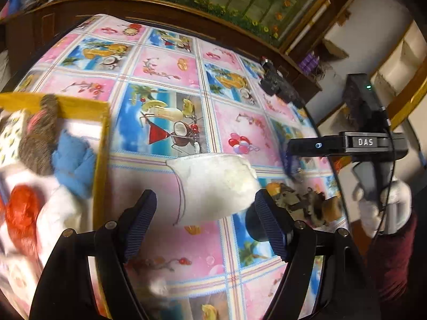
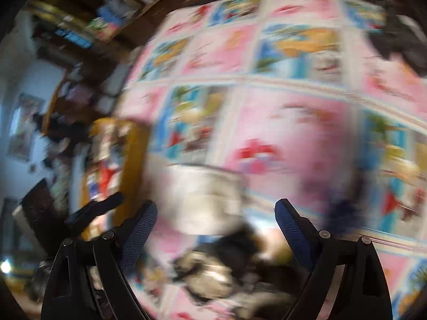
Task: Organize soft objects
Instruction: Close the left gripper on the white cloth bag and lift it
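Observation:
A white soft pad (image 1: 213, 185) lies on the patterned tablecloth (image 1: 170, 61), just ahead of my open, empty left gripper (image 1: 205, 224). A yellow-rimmed box (image 1: 101, 144) at the left holds soft items: a blue cloth (image 1: 72, 165), an orange-red yarn ball (image 1: 21, 213), a brown knitted piece (image 1: 40, 138). A camouflage soft toy (image 1: 301, 202) lies right of the pad. My right gripper (image 2: 216, 226) is open and empty; its view is motion-blurred, with the white pad (image 2: 202, 197) ahead, the camouflage toy (image 2: 213, 266) below and the box (image 2: 133, 154) at left.
The right gripper's body (image 1: 347, 144), held by a white-gloved hand (image 1: 387, 200), hangs over the table's right edge. A dark object (image 1: 277, 85) sits at the table's far right. A wooden cabinet (image 1: 160, 8) stands behind the table.

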Demonstrator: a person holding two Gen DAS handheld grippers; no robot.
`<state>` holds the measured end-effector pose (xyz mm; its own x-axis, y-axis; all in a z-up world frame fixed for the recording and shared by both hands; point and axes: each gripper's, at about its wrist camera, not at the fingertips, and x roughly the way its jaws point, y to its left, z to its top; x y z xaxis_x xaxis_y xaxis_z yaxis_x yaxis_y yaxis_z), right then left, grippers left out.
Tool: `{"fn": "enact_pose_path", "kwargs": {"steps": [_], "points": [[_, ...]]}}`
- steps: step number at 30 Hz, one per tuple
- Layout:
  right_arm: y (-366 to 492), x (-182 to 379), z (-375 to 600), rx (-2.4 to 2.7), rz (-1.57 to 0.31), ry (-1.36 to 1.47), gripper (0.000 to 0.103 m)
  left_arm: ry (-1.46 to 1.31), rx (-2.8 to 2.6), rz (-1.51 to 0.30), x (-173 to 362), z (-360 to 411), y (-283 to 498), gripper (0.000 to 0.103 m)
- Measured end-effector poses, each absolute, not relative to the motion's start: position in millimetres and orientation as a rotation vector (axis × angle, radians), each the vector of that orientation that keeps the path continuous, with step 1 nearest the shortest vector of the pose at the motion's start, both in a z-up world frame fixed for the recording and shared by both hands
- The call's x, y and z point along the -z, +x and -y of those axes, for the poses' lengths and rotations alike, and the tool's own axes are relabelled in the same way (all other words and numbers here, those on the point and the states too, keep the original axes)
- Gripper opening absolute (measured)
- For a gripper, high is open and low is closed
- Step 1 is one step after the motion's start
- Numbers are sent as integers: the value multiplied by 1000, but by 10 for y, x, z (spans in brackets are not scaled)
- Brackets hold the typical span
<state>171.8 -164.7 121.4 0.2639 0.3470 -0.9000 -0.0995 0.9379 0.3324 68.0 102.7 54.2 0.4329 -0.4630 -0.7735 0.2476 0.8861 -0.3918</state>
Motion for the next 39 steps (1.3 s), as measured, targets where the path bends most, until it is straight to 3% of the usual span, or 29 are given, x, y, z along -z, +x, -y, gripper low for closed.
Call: {"fn": "enact_pose_path", "kwargs": {"steps": [6,13,18,21,26,27,28,29,31,39], "points": [[1534,-946,2105,-136,-1268,354,90,221,604,-989,-439,-523,779,75],[1445,-898,2049,-184,-1259,388,90,546,701,-984,-268,-250,791,76],[1525,-741,2072,-193,-1287,369,91,588,738,-984,-147,-83,853,76],[1537,-756,2051,-187,-1295,348,92,583,770,-1013,-121,-19,867,84],[1540,-777,1917,-167,-1310,245,89,543,714,-1035,-120,-12,886,84],[1532,-787,1882,-166,-1306,219,79,518,707,-1052,-121,-20,898,81],[1514,-808,1855,-167,-1299,198,69,494,719,-1058,-136,-23,873,64],[1494,-817,1833,-177,-1301,188,46,488,719,-1052,-161,-18,840,42],[1438,-835,1832,-176,-1295,189,43,487,700,-1056,-204,-9,793,14],[930,-1082,2125,-146,-1193,271,43,343,681,-1011,-441,-260,474,14]]}}
